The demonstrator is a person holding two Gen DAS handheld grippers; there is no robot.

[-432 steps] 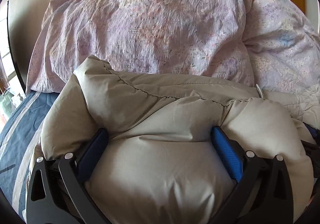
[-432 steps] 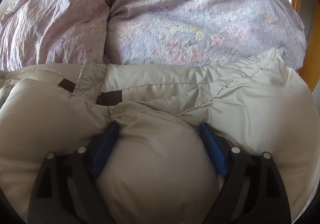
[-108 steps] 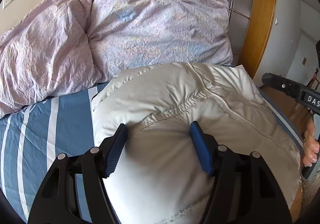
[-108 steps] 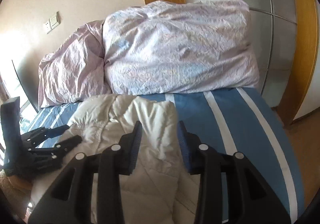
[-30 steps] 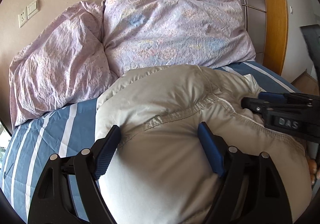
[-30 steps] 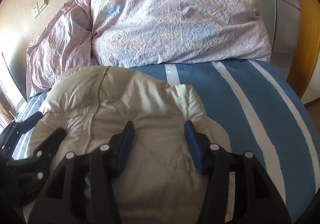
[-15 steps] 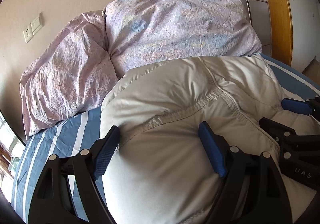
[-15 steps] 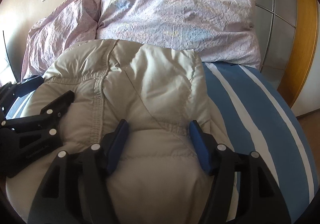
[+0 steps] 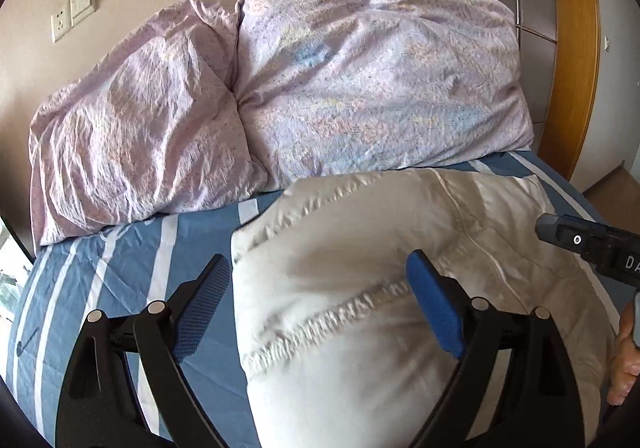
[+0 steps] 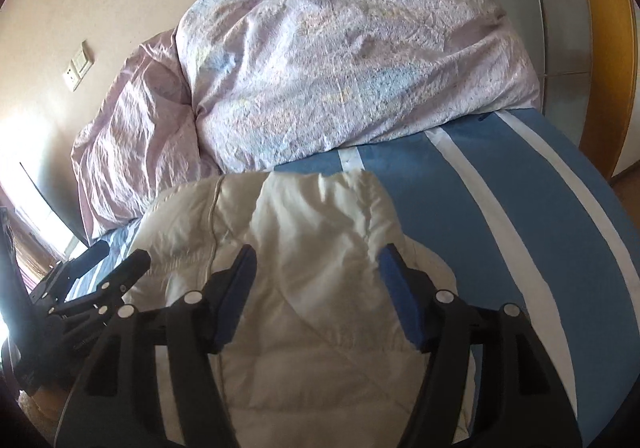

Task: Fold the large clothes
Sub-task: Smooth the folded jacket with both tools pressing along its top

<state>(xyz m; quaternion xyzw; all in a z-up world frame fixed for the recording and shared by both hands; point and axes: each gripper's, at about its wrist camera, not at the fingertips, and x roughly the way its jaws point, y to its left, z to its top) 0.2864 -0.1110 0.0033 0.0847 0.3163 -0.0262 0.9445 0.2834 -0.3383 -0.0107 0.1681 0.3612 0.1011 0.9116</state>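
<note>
A puffy beige down jacket (image 9: pixel 380 248) lies folded into a bundle on the blue striped bed; it also shows in the right wrist view (image 10: pixel 312 232). My left gripper (image 9: pixel 316 300) is open over the jacket's left edge, its right blue pad on the fabric, its left pad over the sheet. My right gripper (image 10: pixel 316 288) is open, jaws wide, just above the jacket's right part, holding nothing. The right gripper's body (image 9: pixel 592 248) shows at the right edge of the left wrist view; the left gripper (image 10: pixel 96 288) shows at the left of the right wrist view.
A crumpled lilac duvet (image 9: pixel 280 99) is piled against the wall at the head of the bed. The blue and white striped sheet (image 10: pixel 500 207) is bare to the right of the jacket. A wooden door frame (image 9: pixel 576 47) stands at the right, floor beyond the bed edge.
Both grippers have drawn back and up from the jacket. The left one has shifted left, so its left pad is now over the sheet. The jacket rests on the bed.
</note>
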